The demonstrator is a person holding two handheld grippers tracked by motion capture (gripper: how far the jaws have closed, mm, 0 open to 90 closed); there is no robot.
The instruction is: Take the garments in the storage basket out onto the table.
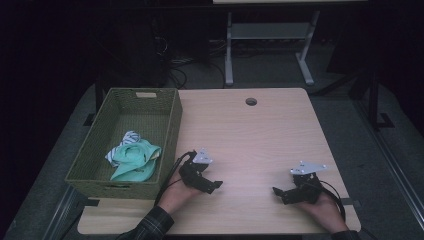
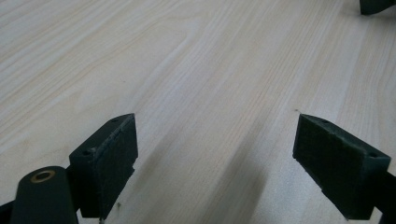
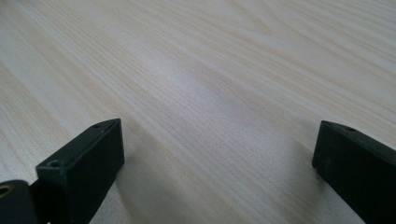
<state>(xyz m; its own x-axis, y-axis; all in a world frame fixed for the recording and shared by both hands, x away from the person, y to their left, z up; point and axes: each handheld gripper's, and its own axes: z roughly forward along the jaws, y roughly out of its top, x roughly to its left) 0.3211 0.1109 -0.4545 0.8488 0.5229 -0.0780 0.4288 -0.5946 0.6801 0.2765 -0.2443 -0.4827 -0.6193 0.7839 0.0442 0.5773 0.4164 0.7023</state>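
Left claw: the left claw [image 1: 212, 182] rests low over the pale wooden tabletop [image 1: 250, 140] at about 7 o'clock, held in a hand with a plaid sleeve; its own view [image 2: 215, 154] shows the two black jaws spread wide with bare wood between them.
Right claw: the right claw [image 1: 281, 194] sits at about 5 o'clock, well apart from the left one, tips turned toward it; in its own view [image 3: 217, 161] the jaws stand wide apart, nothing between them.
Basket: a green woven rectangular basket [image 1: 170, 125] stands at 9 o'clock along the tabletop's left edge, just beside the left claw.
Cloth: a crumpled mint-green cloth [image 1: 134, 159] with a striped white piece lies inside the basket, toward its near end.
Hole: a small round cable hole [image 1: 251, 101] is at 12 o'clock.
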